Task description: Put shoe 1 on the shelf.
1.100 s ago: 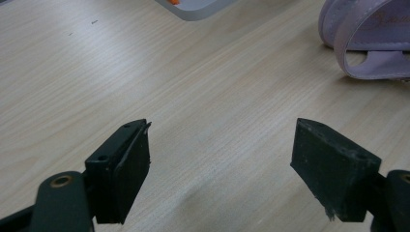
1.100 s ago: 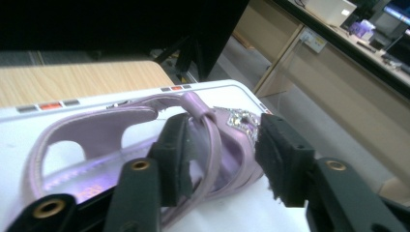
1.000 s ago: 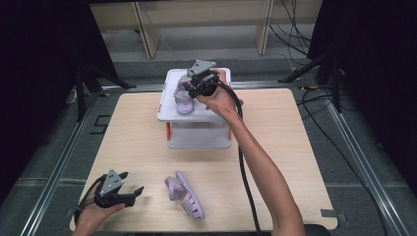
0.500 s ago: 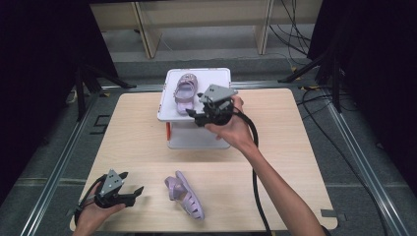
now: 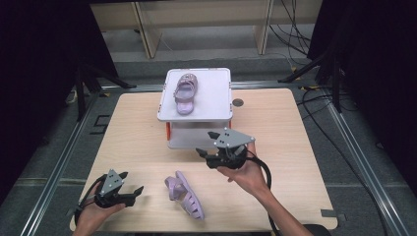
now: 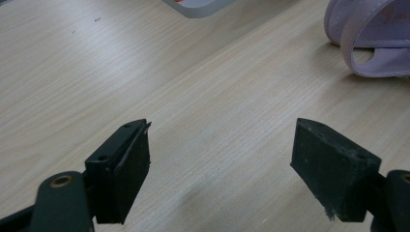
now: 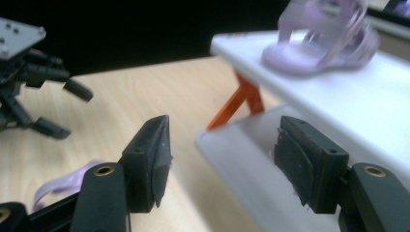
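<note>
A: What's in the background?
B: Wooden table (image 5: 133, 132), grey floor, metal rails round the table edge, black cables (image 5: 314, 98) at right
A: Behind?
B: Pale shelving legs (image 5: 263, 24), dark curtains (image 5: 44, 54) on both sides

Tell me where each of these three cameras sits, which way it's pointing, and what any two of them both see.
High view: above the person's side, looking forward and down on the table; both forearms, the left claw and right claw show.
Left gripper view: rides the left claw, low over the wood, facing the sandal on the table; its two open jaws show.
Right gripper view: rides the right claw, facing the white two-tier rack and the sandal on the rack; open jaws show.
Shared: high and right gripper views both show the rack and its sandal.
</note>
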`<state>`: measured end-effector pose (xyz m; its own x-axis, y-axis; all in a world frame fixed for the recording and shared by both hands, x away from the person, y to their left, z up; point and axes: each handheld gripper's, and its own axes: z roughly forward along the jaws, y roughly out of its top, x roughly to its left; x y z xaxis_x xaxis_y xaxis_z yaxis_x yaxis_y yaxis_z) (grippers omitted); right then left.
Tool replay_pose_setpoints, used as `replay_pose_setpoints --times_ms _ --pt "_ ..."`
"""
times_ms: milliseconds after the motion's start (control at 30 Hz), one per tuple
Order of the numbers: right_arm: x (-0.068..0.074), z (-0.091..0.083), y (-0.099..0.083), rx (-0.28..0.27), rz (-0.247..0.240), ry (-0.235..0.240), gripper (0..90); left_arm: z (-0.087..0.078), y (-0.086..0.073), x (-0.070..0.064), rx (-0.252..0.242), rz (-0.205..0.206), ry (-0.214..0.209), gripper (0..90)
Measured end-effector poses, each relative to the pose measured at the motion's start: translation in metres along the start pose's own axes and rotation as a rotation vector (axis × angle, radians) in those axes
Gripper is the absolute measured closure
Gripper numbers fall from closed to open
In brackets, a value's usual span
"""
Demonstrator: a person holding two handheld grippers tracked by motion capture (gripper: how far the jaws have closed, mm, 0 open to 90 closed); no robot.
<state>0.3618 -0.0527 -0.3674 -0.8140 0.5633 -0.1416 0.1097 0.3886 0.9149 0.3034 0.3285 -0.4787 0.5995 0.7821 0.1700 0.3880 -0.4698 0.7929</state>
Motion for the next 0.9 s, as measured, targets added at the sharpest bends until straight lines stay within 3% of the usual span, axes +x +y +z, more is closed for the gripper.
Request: replay_pose_setpoints --times_ms 200,333,367,433,500,600,633,833,900 --pt "0.023 0.003 -0.028 0.07 0.026 0.048 37.5 -0.001 0.0 -0.001 -0.006 -0.034 -0.003 21.1" --pt "0.035 0.006 -0.042 0.087 0.035 0.086 37.6 0.0 0.0 -0.001 -0.016 -0.027 -0.015 21.1" --pt "0.038 0.006 -0.044 0.093 0.038 0.093 37.5 0.0 0.0 0.001 -0.001 0.0 -0.011 21.1" --pt "0.043 0.005 -0.046 0.102 0.044 0.107 37.6 0.0 -0.001 -0.001 -0.01 -0.028 -0.006 21.1" --pt "0.046 0.006 -0.047 0.095 0.045 0.111 37.6 0.0 0.0 0.001 0.003 -0.009 -0.006 21.1" --pt "0.058 0.003 -0.05 0.104 0.041 0.141 37.6 0.001 0.0 -0.002 -0.013 -0.05 -0.01 21.1" --pt "0.063 0.002 -0.051 0.111 0.043 0.152 37.5 0.0 0.0 0.0 0.002 -0.011 -0.005 21.1" --pt "0.077 0.001 -0.054 0.145 0.031 0.182 37.4 0.0 0.0 0.001 0.014 -0.006 -0.007 21.1" --pt "0.079 -0.001 -0.053 0.152 0.037 0.19 37.4 0.001 -0.001 0.0 -0.001 -0.027 -0.01 21.1"
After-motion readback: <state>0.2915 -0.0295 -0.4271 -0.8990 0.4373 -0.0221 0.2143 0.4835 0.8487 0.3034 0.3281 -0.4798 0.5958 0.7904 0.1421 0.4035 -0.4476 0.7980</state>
